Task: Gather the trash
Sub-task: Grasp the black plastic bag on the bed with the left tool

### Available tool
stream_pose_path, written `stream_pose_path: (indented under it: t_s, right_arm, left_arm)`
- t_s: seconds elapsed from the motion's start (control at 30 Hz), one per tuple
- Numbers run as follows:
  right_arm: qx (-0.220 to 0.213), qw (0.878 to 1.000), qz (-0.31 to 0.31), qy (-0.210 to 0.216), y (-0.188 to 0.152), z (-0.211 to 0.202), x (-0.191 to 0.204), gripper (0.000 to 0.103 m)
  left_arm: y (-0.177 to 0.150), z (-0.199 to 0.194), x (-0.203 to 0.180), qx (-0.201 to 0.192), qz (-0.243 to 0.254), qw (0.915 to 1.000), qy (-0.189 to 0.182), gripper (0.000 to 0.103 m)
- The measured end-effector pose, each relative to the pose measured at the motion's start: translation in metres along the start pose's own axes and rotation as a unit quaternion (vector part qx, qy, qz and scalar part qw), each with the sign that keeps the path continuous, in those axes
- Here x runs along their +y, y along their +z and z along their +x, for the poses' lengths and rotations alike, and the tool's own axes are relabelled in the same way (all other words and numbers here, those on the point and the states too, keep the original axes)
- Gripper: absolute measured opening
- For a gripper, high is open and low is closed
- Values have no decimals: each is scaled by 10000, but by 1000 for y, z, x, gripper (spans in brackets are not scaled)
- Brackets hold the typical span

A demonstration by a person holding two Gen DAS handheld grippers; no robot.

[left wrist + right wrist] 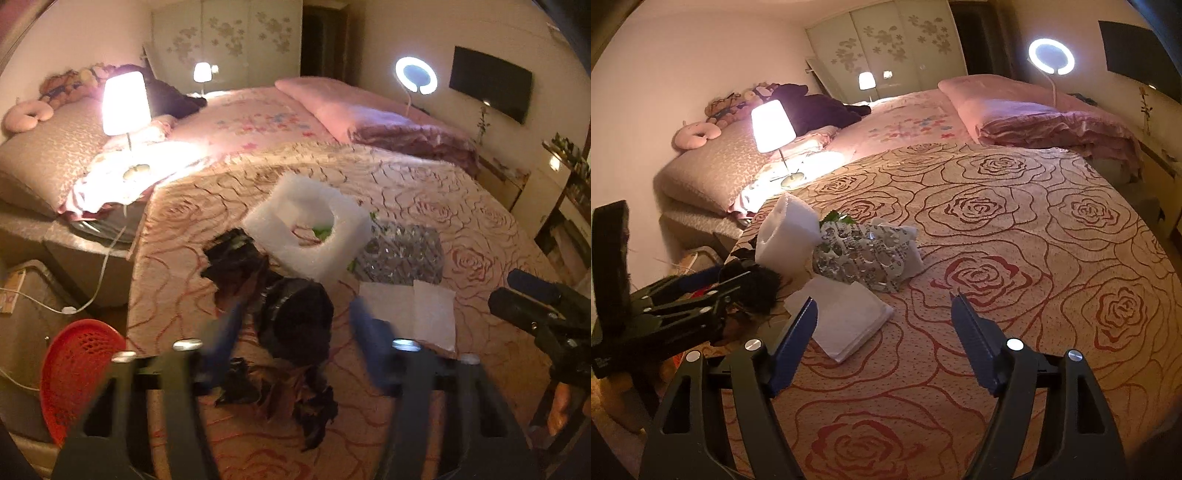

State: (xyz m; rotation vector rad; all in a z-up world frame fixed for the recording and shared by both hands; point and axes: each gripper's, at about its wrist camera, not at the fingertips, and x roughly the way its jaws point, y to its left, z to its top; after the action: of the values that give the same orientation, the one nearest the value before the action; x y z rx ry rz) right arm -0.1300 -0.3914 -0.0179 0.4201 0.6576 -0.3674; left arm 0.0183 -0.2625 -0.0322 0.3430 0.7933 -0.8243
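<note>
Red basket [79,373] contents unseen; left jaws straddle black trash [295,325]; right jaws wide, empty.

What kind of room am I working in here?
A bedroom, most likely: a large bed under a rose-patterned beige bedspread, a folded pink quilt at its far end, and a flower-decorated sliding wardrobe against the back wall.
</note>
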Motion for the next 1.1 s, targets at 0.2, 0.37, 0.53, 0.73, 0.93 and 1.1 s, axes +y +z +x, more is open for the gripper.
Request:
stream_pose_path:
  t_s: [0.2,0.37,0.53,0.73,0.93,1.1]
  right_arm:
    - [23,10000,17,8,0,1,-2,72]
    - [40,10000,-15,6,-3,2,0,72]
    - [156,9997,-175,79,-8,9,7,72]
    - [357,9977,-550,149,-12,21,21,74]
    - [491,9938,-997,18,-11,37,36,79]
    - [555,9914,-1187,-79,-3,52,42,79]
  left_arm:
    - [-1,-8,8,-28,-120,9997,-194,20]
    - [5,-43,19,-429,-309,9982,-289,20]
    - [2,-71,32,-703,-563,9956,-275,20]
    - [-13,-89,45,-851,-629,9944,64,20]
    - [-26,-100,57,-919,-782,9924,251,20]
    - [-36,-107,70,-937,-949,9906,308,20]
